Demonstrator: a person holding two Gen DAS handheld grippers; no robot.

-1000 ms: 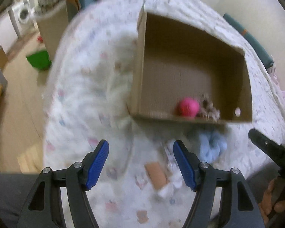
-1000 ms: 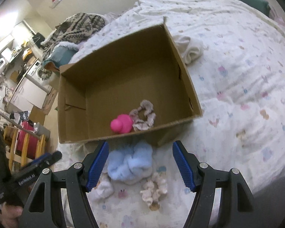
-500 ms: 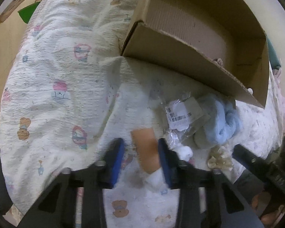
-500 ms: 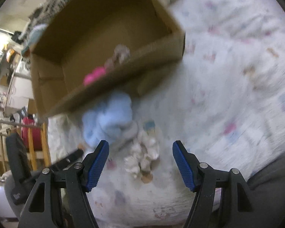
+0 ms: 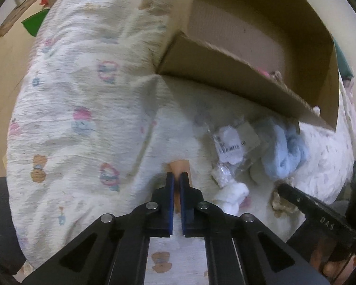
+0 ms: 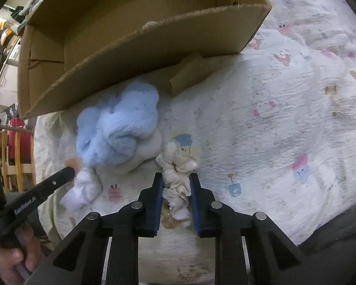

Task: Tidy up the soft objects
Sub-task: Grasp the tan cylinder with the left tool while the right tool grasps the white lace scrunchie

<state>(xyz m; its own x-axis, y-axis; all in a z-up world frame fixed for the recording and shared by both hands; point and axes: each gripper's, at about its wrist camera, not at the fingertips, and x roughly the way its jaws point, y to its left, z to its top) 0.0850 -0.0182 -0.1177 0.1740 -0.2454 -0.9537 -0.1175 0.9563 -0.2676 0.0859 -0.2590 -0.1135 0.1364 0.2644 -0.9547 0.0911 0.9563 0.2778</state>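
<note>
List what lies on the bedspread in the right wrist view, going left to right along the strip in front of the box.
Left hand-held gripper tip → white sock → light blue fluffy item → cream scrunchie, pinched in the right hand-held gripper → bare printed bedspread.

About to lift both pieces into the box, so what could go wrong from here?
1. The left gripper pinches only the near end of the thin peach-coloured cloth strip; it may slip out.
2. The right gripper holds the cream ruffled scrunchie loosely bunched; part may sag and catch the tall near wall of the brown cardboard box.
</note>
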